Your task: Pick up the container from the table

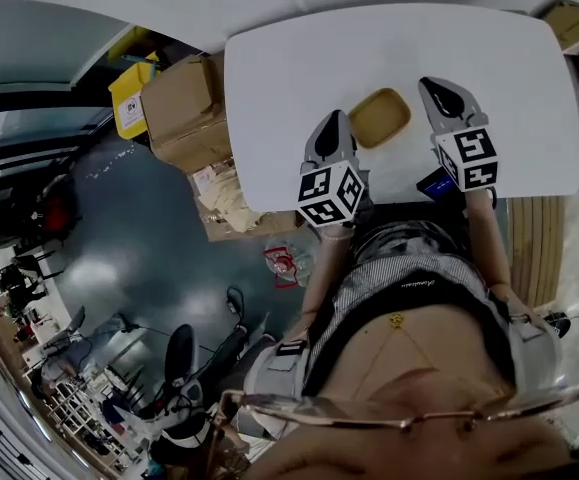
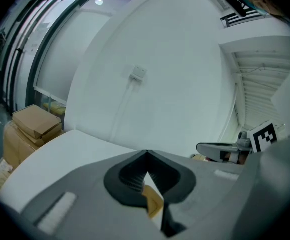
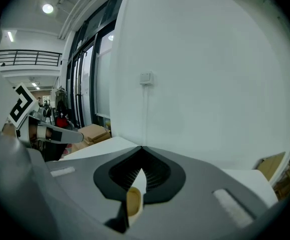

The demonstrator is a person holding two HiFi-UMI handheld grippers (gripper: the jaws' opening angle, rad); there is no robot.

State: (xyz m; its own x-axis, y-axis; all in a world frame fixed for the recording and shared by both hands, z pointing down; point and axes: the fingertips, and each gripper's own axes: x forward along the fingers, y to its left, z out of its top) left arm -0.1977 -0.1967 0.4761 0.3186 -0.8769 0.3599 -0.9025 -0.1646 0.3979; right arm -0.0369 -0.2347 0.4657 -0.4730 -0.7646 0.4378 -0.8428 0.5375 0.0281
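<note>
Closest to us is the person's finely striped top [image 1: 369, 288], and beyond it lies a smooth white counter [image 1: 289, 68] with rounded corners. The left hand-held gripper [image 1: 335, 118] [image 2: 146, 153] is a matte grey shell tapering to a point. In its own view we see the two tips pressed together with nothing caught between them, and black ribbed pads [image 2: 127, 176] line the hollow behind the tips. The right hand-held gripper [image 1: 432, 84] [image 3: 141, 148] has the same shape and is likewise closed to a point on nothing.

The container [image 1: 379, 118] is a shallow mustard-tan tray, rectangular with soft rounded corners and a raised rim. It lies flat on the counter between the two grippers, about midway between the far and near edges. The left tip is just beside its rim, though we cannot tell whether they touch. Each gripper view shows a sliver of the container through the gap under the closed tips. Brown cardboard boxes [image 1: 184, 108] stand just off the counter's left edge.
</note>
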